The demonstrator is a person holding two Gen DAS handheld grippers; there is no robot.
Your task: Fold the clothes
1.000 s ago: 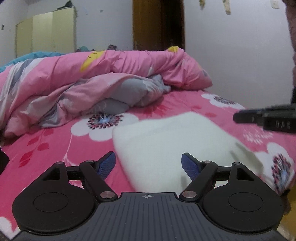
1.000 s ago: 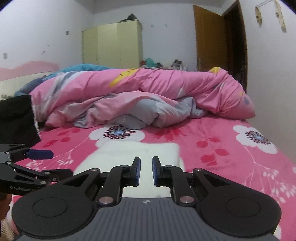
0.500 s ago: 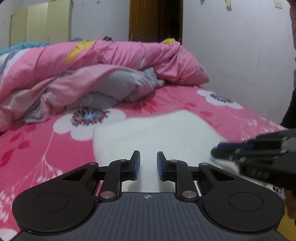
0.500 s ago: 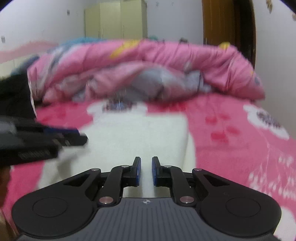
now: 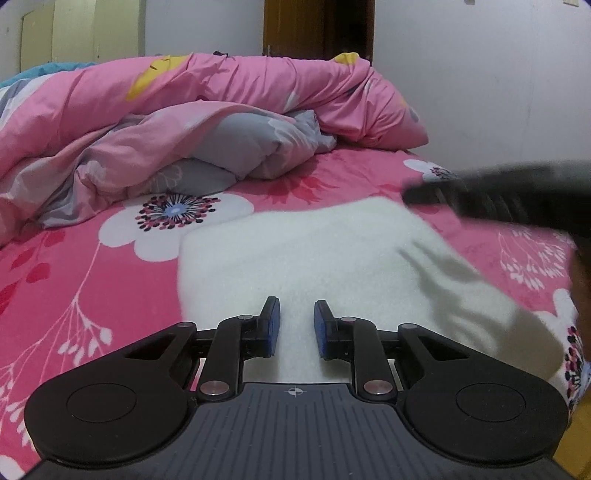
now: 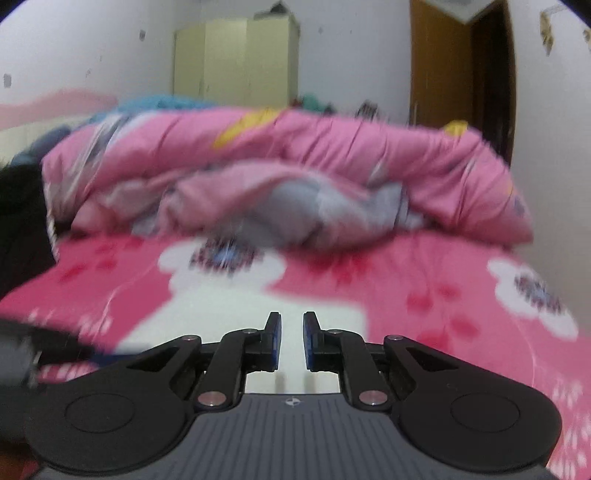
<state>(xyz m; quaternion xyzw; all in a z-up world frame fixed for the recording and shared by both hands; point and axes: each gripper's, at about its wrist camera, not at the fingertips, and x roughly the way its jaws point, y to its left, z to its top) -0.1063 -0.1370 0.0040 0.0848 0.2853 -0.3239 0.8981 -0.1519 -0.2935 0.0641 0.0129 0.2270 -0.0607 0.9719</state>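
now | left gripper (image 5: 295, 325) nearly closed, empty | right gripper (image 6: 291, 339) same | white garment (image 5: 332, 258) flat

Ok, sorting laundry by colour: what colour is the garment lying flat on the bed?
White, plain and fluffy-looking, no pattern. The garment shows best in the left wrist view.

One white fleecy folded garment (image 5: 314, 258) on one pink floral bedsheet (image 5: 92, 280). One crumpled pink and grey duvet (image 5: 221, 110) at the far side. One pale yellow wardrobe (image 6: 236, 62), far left. One brown wooden door (image 5: 317, 26). Two black two-finger grippers.
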